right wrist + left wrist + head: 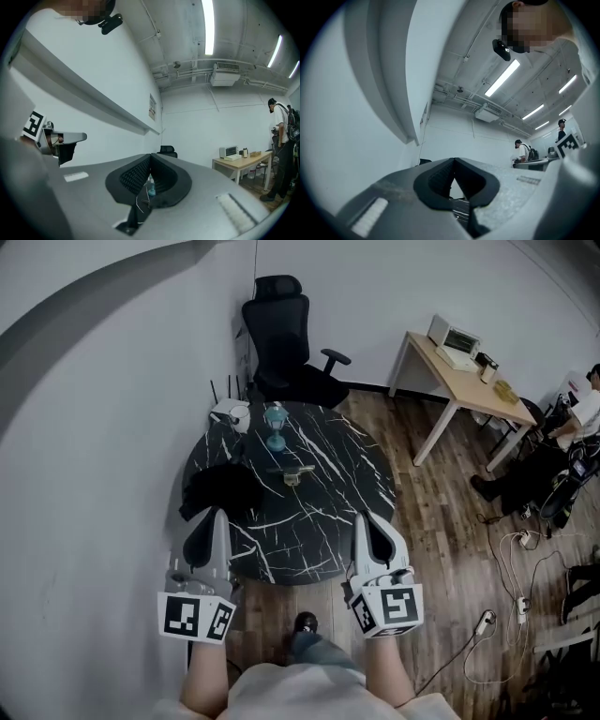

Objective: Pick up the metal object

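A small metal object lies near the middle of the round black marble table. Behind it stands a teal hourglass-shaped thing, which also shows through the gap under the jaws in the right gripper view as a teal thing. My left gripper is over the table's near left edge, by a black cloth. My right gripper is over the near right edge. Both are well short of the metal object. The left gripper and right gripper each have their pads meeting at the tip, with nothing held.
A white router sits at the table's back left. A black office chair stands behind the table against the wall. At the right is a wooden desk with a white appliance, people beside it, and cables on the wooden floor.
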